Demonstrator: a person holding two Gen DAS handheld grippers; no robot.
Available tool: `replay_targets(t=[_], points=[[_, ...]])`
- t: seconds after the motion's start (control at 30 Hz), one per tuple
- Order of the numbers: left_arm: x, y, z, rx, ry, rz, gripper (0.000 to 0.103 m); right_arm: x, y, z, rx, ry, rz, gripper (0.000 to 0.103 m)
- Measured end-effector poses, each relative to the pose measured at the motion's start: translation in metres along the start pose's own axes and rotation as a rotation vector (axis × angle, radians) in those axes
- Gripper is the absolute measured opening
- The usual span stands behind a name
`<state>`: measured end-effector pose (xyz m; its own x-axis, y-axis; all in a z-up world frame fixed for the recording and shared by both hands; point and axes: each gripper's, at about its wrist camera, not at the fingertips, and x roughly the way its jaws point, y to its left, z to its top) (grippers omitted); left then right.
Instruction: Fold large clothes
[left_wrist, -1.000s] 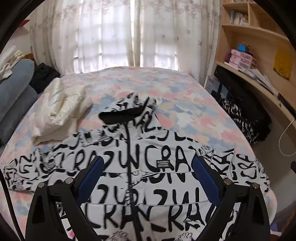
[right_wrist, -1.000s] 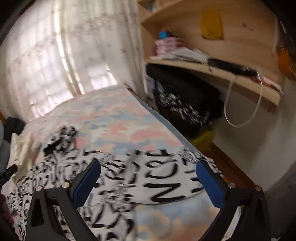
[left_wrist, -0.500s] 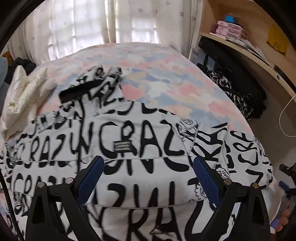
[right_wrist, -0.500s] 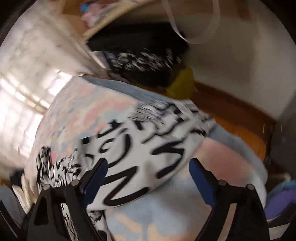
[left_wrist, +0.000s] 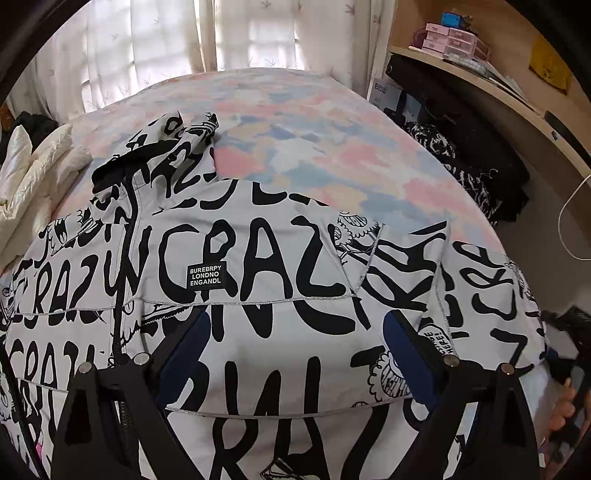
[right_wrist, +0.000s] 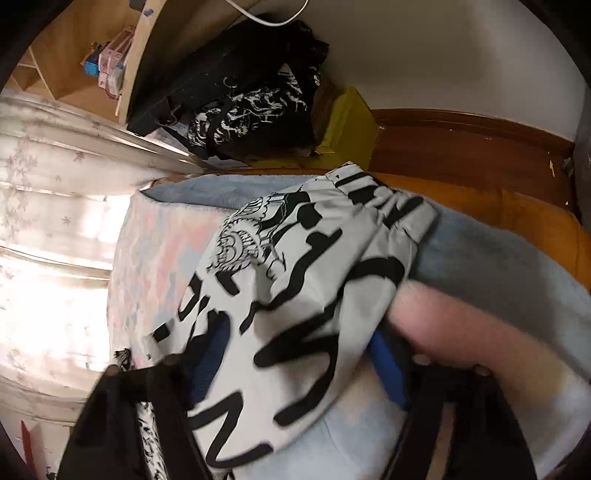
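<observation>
A large white jacket with black lettering (left_wrist: 258, 258) lies spread face up on the pastel bedspread (left_wrist: 295, 140), zipped, with its hood toward the window. My left gripper (left_wrist: 295, 321) hovers open just above the jacket's chest, nothing between its blue pads. The jacket's sleeve end (right_wrist: 314, 266) lies at the bed's side edge. My right gripper (right_wrist: 295, 336) is rolled on its side around that sleeve, and its jaws are closing with the cloth between them. The pads do not visibly pinch the cloth. A person's hand (left_wrist: 561, 410) holding that gripper shows at the right edge.
A cream padded garment (left_wrist: 33, 173) lies on the bed's left side. Dark clothes and a bag (left_wrist: 461, 147) are piled under the wooden desk shelf (left_wrist: 517, 99) close to the bed's right edge. A yellow box (right_wrist: 347, 125) stands by the wall, and a white cable (left_wrist: 565, 221) hangs there.
My left gripper has sunk closer to the jacket and shifted toward its right half. My right gripper has dropped, rolled sideways and narrowed its jaws around the sleeve end.
</observation>
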<state>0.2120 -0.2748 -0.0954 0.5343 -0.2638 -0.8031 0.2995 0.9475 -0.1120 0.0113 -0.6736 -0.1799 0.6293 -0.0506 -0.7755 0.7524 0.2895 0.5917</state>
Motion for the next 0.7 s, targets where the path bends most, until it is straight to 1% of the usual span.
replay_targets(t=[0.03, 0.07, 0.1, 0.17, 0.2, 0.27, 0.33, 0.37, 0.4, 0.43, 0.47, 0.5, 0.53, 0.6, 0.63, 0.67, 0.7], points=[[-0.005, 0.003, 0.001, 0.002, -0.009, -0.002, 0.093, 0.002, 0.003, 0.003, -0.01, 0.005, -0.01, 0.014], [-0.008, 0.004, 0.001, 0.003, -0.018, -0.001, 0.093, -0.001, 0.009, 0.004, -0.019, -0.006, -0.009, 0.009], [-0.014, 0.007, 0.001, 0.006, -0.033, 0.002, 0.093, -0.011, 0.021, 0.002, -0.049, -0.044, 0.012, 0.009], [-0.03, 0.018, 0.002, 0.007, -0.083, 0.012, 0.093, -0.037, 0.056, -0.005, -0.156, -0.129, 0.056, 0.008], [-0.036, 0.024, 0.003, 0.003, -0.1, 0.015, 0.093, -0.055, 0.082, -0.014, -0.233, -0.17, 0.095, 0.007], [-0.051, 0.042, 0.004, -0.019, -0.142, 0.012, 0.093, -0.084, 0.132, -0.037, -0.369, -0.201, 0.205, 0.007], [-0.065, 0.063, 0.005, -0.049, -0.175, 0.016, 0.093, -0.105, 0.175, -0.064, -0.499, -0.215, 0.277, 0.007], [-0.071, 0.074, 0.004, -0.067, -0.19, 0.017, 0.093, -0.119, 0.209, -0.09, -0.61, -0.216, 0.323, 0.007], [-0.077, 0.086, 0.003, -0.085, -0.2, 0.021, 0.093, -0.123, 0.225, -0.106, -0.668, -0.21, 0.343, 0.007], [-0.084, 0.1, 0.001, -0.107, -0.212, 0.028, 0.093, -0.129, 0.253, -0.136, -0.772, -0.189, 0.374, 0.007], [-0.091, 0.116, -0.002, -0.134, -0.226, 0.034, 0.093, -0.128, 0.272, -0.161, -0.845, -0.167, 0.389, 0.007], [-0.094, 0.126, -0.004, -0.151, -0.231, 0.041, 0.093, -0.125, 0.287, -0.186, -0.911, -0.139, 0.397, 0.007], [-0.098, 0.141, -0.008, -0.179, -0.231, 0.055, 0.093, -0.122, 0.294, -0.203, -0.952, -0.116, 0.399, 0.007], [-0.101, 0.169, -0.018, -0.231, -0.21, 0.063, 0.093, -0.1, 0.311, -0.259, -1.084, -0.053, 0.367, 0.007], [-0.101, 0.184, -0.024, -0.261, -0.192, 0.066, 0.093, -0.09, 0.313, -0.276, -1.119, -0.032, 0.35, 0.007], [-0.1, 0.198, -0.032, -0.287, -0.173, 0.068, 0.093, -0.073, 0.311, -0.301, -1.171, 0.012, 0.32, 0.008], [-0.098, 0.207, -0.04, -0.299, -0.159, 0.07, 0.093, -0.061, 0.306, -0.32, -1.204, 0.054, 0.301, 0.01]])
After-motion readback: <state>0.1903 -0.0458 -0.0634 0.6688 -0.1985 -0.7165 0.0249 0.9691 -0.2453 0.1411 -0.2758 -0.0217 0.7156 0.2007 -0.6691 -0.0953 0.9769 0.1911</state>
